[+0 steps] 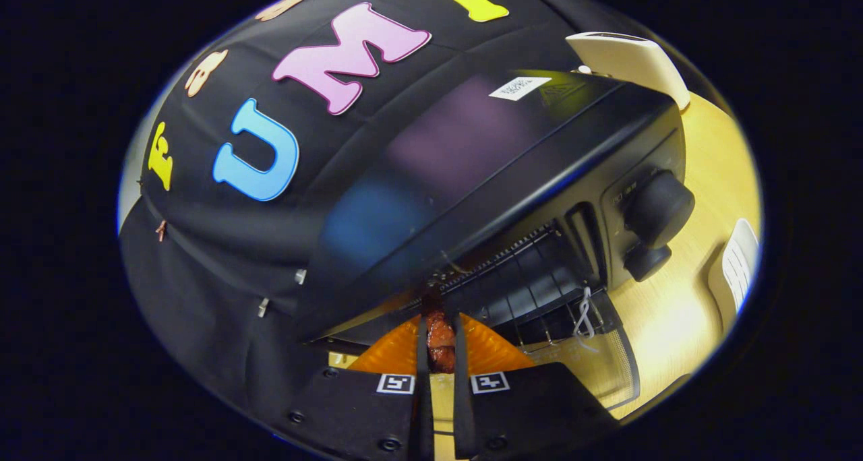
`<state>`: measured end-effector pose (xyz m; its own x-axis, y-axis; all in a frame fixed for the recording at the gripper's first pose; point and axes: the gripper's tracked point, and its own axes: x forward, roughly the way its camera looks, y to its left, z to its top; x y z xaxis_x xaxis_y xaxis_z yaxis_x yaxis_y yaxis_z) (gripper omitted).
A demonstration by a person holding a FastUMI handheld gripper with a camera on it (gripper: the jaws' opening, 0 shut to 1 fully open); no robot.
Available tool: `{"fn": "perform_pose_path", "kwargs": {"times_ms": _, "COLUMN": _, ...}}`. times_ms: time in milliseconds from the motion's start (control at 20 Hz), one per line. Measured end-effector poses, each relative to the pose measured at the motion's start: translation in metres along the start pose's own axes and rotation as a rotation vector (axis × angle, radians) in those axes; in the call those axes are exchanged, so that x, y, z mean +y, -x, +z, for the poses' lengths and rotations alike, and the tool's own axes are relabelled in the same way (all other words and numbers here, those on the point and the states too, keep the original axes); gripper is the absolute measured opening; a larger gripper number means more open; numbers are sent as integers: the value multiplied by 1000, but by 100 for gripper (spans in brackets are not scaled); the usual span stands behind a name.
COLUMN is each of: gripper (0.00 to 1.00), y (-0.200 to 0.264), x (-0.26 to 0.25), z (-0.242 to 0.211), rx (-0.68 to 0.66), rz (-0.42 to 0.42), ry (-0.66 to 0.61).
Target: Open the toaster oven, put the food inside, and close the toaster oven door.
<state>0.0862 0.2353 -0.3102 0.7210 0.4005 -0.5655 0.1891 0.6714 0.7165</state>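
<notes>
Between the fingers of the claw (441, 343) sits a reddish-brown piece of food (441, 345), both fingers pressed against it, gripped at the mouth of the oven (512, 178). Just ahead of the claw the oven's rack (532, 292) shows in the open cavity, its glass door (593, 363) folded down onto the wooden worktop (674, 313). Two knobs (657, 208) sit on the oven's front, beyond and to the right of the fingers.

Toaster oven (539, 151) sticker (520, 87) (white) is unreadable.
</notes>
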Motion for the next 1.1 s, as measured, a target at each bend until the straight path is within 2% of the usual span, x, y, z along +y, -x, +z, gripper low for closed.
{"fn": "perform_pose_path", "kwargs": {"times_ms": 100, "gripper": 19, "y": -8, "x": -11, "z": 1, "rx": -17, "rz": -40, "ry": 26}}
{"fn": "perform_pose_path", "kwargs": {"times_ms": 200, "gripper": 31, "y": -6, "x": -25, "z": 1, "rx": -17, "rz": -99, "ry": 54}}
{"fn": "perform_pose_path", "kwargs": {"times_ms": 250, "gripper": 41, "y": -4, "x": -29, "z": 3, "rx": -22, "rz": -120, "ry": 64}}
{"fn": "perform_pose_path", "kwargs": {"times_ms": 300, "gripper": 42, "y": -2, "x": -33, "z": 3, "rx": -17, "rz": -134, "ry": 74}}
{"fn": "perform_pose_path", "kwargs": {"times_ms": 350, "gripper": 52, "y": 1, "x": -32, "z": 2, "rx": -11, "rz": -131, "ry": 78}}
{"fn": "perform_pose_path", "kwargs": {"times_ms": 400, "gripper": 56, "y": 3, "x": -28, "z": 1, "rx": -8, "rz": -120, "ry": 80}}
{"fn": "perform_pose_path", "kwargs": {"times_ms": 550, "gripper": 83, "y": 19, "x": -28, "z": 6, "rx": -26, "rz": -141, "ry": 120}}
{"fn": "perform_pose_path", "kwargs": {"times_ms": 700, "gripper": 86, "y": 35, "x": -31, "z": 6, "rx": -21, "rz": -151, "ry": 155}}
{"fn": "perform_pose_path", "kwargs": {"times_ms": 750, "gripper": 93, "y": 43, "x": -32, "z": 5, "rx": -19, "rz": -154, "ry": 170}}
{"fn": "perform_pose_path", "kwargs": {"times_ms": 1100, "gripper": 98, "y": 95, "x": -28, "z": 1, "rx": -6, "rz": -136, "ry": 353}}
